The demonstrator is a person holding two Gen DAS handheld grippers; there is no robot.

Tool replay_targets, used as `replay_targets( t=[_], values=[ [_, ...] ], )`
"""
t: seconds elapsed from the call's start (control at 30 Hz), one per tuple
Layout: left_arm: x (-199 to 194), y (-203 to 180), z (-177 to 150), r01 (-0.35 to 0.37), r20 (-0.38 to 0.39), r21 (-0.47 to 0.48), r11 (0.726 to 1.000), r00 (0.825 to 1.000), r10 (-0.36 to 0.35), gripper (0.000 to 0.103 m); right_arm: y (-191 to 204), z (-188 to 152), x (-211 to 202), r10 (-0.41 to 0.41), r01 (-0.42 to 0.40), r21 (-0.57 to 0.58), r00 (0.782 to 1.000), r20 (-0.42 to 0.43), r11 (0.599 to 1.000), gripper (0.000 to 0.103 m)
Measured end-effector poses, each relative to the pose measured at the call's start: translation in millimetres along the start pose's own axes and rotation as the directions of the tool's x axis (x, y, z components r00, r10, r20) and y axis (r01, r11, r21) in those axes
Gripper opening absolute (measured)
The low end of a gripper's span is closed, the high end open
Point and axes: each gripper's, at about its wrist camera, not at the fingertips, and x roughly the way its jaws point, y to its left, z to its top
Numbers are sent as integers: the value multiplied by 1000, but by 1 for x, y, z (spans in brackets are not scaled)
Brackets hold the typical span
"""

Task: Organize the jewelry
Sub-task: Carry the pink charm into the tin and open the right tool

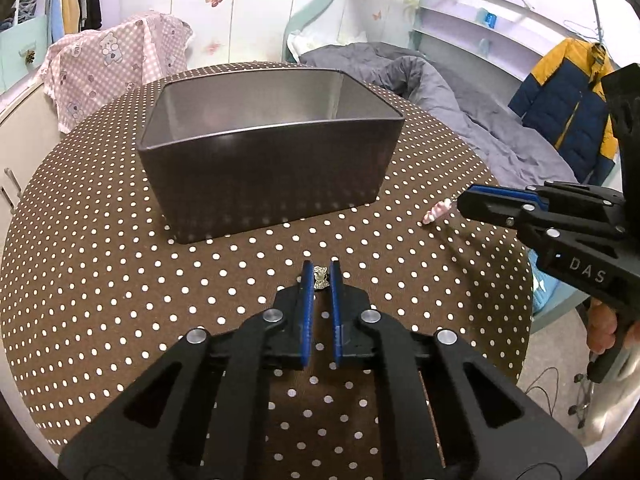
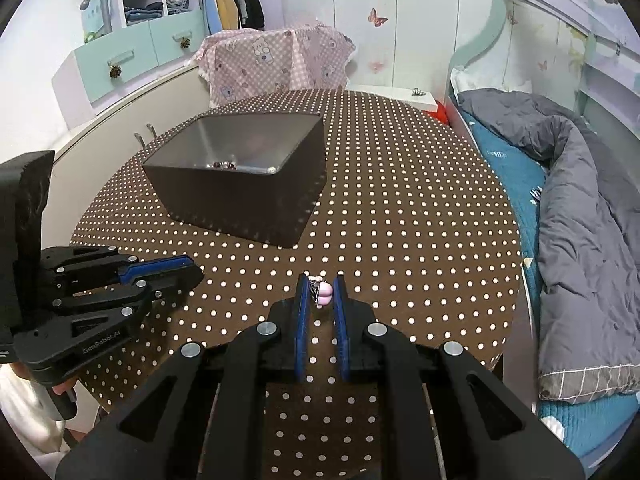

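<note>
A dark metal box (image 1: 264, 184) stands open on the round polka-dot table (image 1: 100, 280); it also shows in the right wrist view (image 2: 240, 200) with a few small jewelry pieces (image 2: 226, 165) inside. My left gripper (image 1: 321, 276) has its fingers closed around a small silver rhinestone ornament (image 1: 320, 278) near the table surface. My right gripper (image 2: 320, 292) has its fingers closed around a pink bow-shaped piece (image 2: 323, 294). In the left wrist view the pink piece (image 1: 436, 213) sits at the right gripper's tip (image 1: 466, 204).
A bed with a grey quilt (image 2: 580, 208) lies to the right of the table. A pink bear-print cloth (image 2: 276, 64) covers something behind the table. A cabinet with drawers (image 2: 120, 68) stands at the back left. A yellow and navy jacket (image 1: 568, 104) hangs at the right.
</note>
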Motion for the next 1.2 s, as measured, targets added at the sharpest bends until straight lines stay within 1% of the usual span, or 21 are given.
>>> replay_targets(
  t=[0.23,0.4,0.73,0.9,1.07,1.2],
  values=[
    [-12,2,3,-4,39,-8,1000,999,5,8,2,9,-6,-10,11,-11,999,31,1000,11],
    [-22,5,12,-19,75,-6,1000,997,19,8,7,22,-11,-9,11,-31,998,66,999,10],
    [-43,10,39,-48,164,-6,999,985,49,8,25,59,-20,28,-13,-96,987,161,995,10],
    [-46,18,54,-55,191,-18,998,980,58,8,36,73,-14,59,-37,-128,983,172,991,10],
    [-44,24,65,-56,202,-27,998,978,60,8,42,83,-3,86,-63,-147,983,161,987,10],
    [-40,26,71,-63,215,-20,998,974,66,9,39,89,2,126,-105,-140,981,149,985,11]
  ],
)
